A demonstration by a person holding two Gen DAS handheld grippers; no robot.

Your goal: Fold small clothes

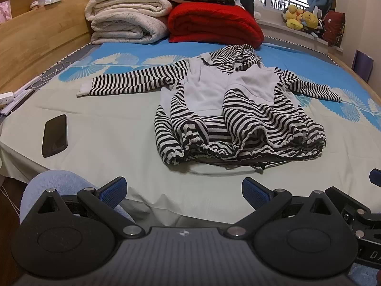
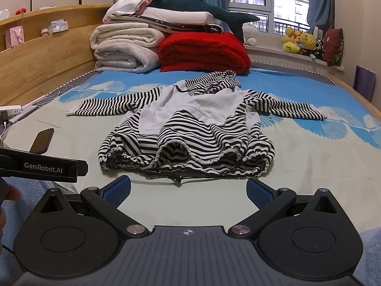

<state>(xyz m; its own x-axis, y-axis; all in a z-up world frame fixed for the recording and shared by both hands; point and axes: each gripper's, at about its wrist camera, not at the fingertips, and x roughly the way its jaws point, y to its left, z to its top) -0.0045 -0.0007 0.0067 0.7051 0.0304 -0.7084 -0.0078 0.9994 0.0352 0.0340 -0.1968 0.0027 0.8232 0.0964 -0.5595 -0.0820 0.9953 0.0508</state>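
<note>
Knit striped hoodie (image 1: 238,109) looks soft and floppy; we'd pinch the gathered near hem, both left tool (image 1: 183,190) and right tool (image 2: 188,189) spread, empty.

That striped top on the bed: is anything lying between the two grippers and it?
Nothing visible. Only bare sheet separates the left gripper and right gripper from the striped top. The phone lies off to the left.

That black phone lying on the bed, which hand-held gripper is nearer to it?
Left. The phone lies just ahead and left of the open left hand-held gripper. The open right hand-held gripper sits farther right, facing the striped hoodie, with the left one between it and the phone.
</note>
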